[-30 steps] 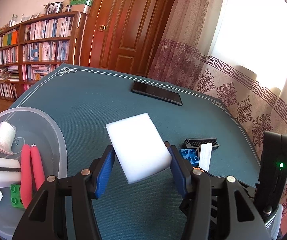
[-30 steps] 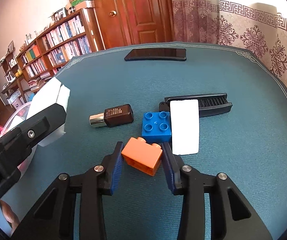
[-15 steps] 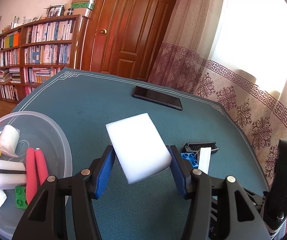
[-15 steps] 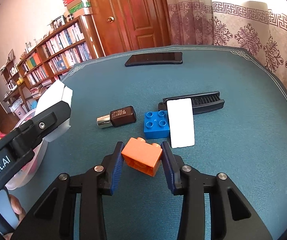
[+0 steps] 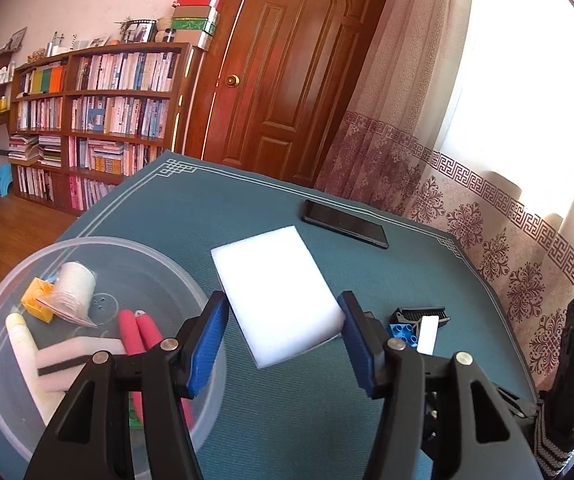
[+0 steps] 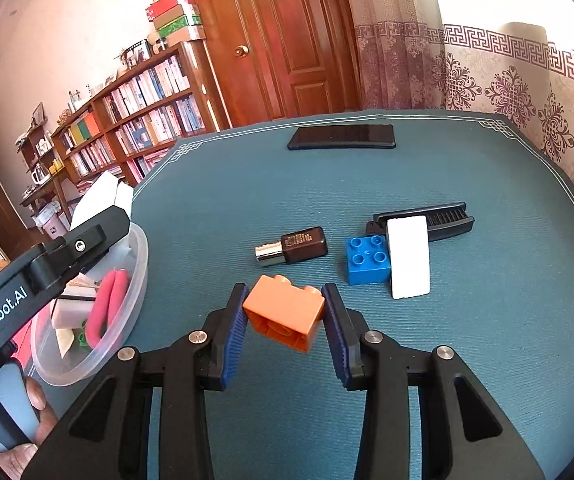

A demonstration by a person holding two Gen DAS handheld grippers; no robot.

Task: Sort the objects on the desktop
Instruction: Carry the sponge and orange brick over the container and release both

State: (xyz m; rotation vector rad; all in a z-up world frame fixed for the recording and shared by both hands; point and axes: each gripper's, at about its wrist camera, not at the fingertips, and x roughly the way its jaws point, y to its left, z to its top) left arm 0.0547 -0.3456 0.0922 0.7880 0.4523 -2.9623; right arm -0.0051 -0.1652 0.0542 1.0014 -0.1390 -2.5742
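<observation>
Right now my left gripper [image 5: 283, 312] is clamped on a white sponge [image 5: 277, 294], a plain soft-edged rectangular block with no marking. Its long axis runs away from me, leaning toward the far left, and its far end sticks out well past the blue pads. It hangs above the teal table [image 5: 207, 216], just beside the rim of the clear plastic bowl [image 5: 99, 244].

My right gripper [image 6: 285, 312] is clamped on an orange toy brick [image 6: 285, 312], tilted so its hollow underside faces me and its studs point up and away. It sits above the table, near the bowl.

On the side of the left gripper, seen from the right wrist, I can read "GenRobot.AI" in white. A small brown bottle [image 6: 293, 246] with a silver cap lies on its side, cap to the left; its gold label print is too small to read.

Beside it lie a blue brick [image 6: 367, 260], studs up, a white card [image 6: 409, 258] touching it and overlapping a black comb [image 6: 447, 216], and a black phone [image 6: 343, 137] at the far edge.
</observation>
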